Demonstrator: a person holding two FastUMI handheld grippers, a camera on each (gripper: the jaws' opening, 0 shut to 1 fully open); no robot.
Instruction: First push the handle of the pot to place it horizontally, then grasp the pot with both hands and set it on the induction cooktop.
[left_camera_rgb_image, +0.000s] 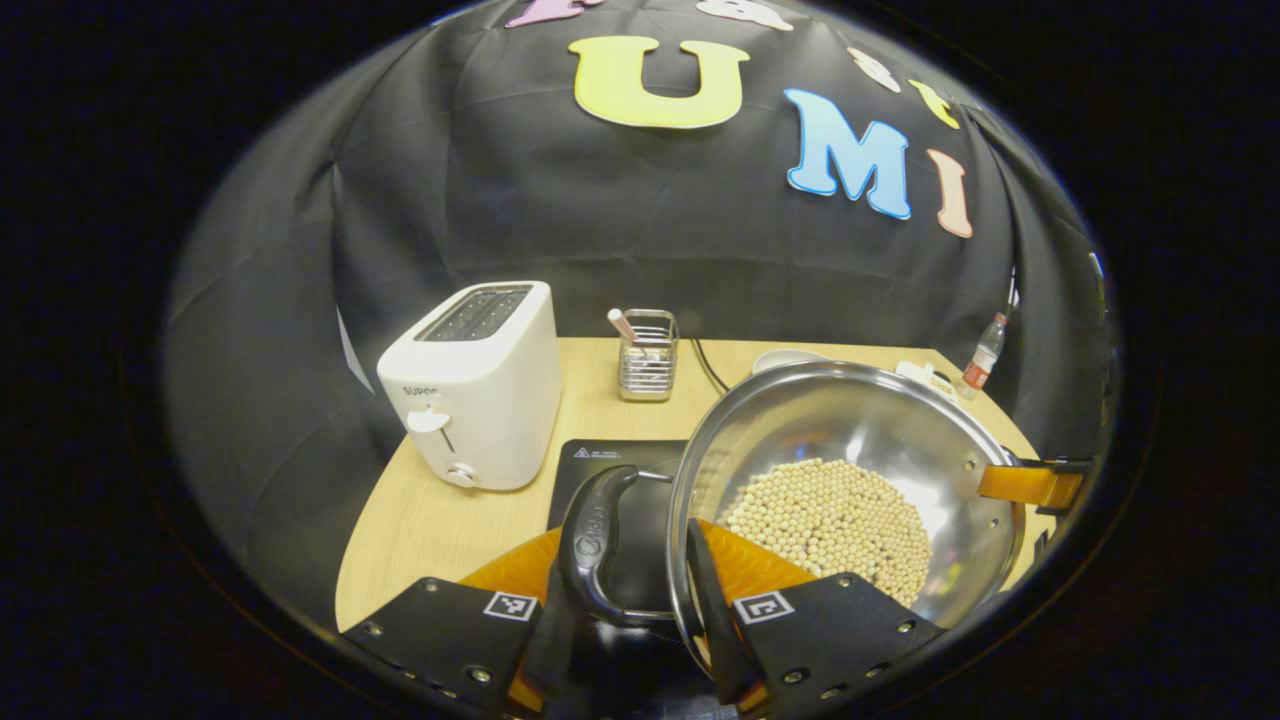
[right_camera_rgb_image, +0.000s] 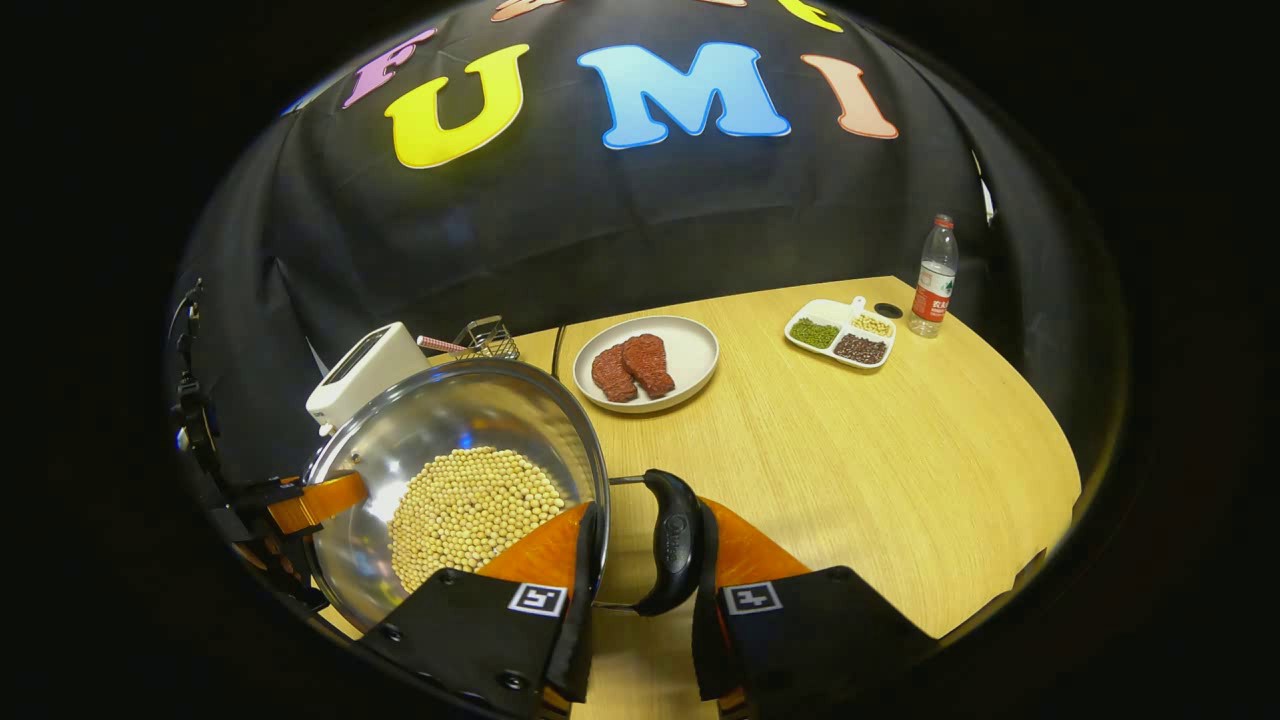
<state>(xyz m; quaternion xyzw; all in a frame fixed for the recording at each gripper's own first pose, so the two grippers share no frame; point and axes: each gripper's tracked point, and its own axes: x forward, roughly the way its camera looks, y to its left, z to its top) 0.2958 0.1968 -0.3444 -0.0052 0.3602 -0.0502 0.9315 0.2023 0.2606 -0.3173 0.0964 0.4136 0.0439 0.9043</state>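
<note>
Left gripper view: pot (left_camera_rgb_image: 850, 480), steel with pale beans inside, sits just ahead and right of the left tongs (left_camera_rgb_image: 640, 600). These tongs are closed about the pot's near black handle (left_camera_rgb_image: 600, 545), one finger on the handle's left, the other between handle and pot wall. Induction cooktop (left_camera_rgb_image: 610, 465) lies directly under handle and pot edge, so the pot appears over it; whether it rests or hangs, cannot tell. Toaster (left_camera_rgb_image: 475, 385) stands far left, utensil rack (left_camera_rgb_image: 648, 355) behind.

Right gripper view: right tongs (right_camera_rgb_image: 640, 570) straddle the opposite black handle (right_camera_rgb_image: 672, 540), fingers close on either side, apparently pressing it. Pot body (right_camera_rgb_image: 460, 480) lies left of these tongs. Handle-to-handle axis runs between the two tongs; each holds its own end. Judgement: remaining move is a level descent onto the cooktop. Plate (right_camera_rgb_image: 690, 375) lies far on the bench (right_camera_rgb_image: 900, 470)
</note>
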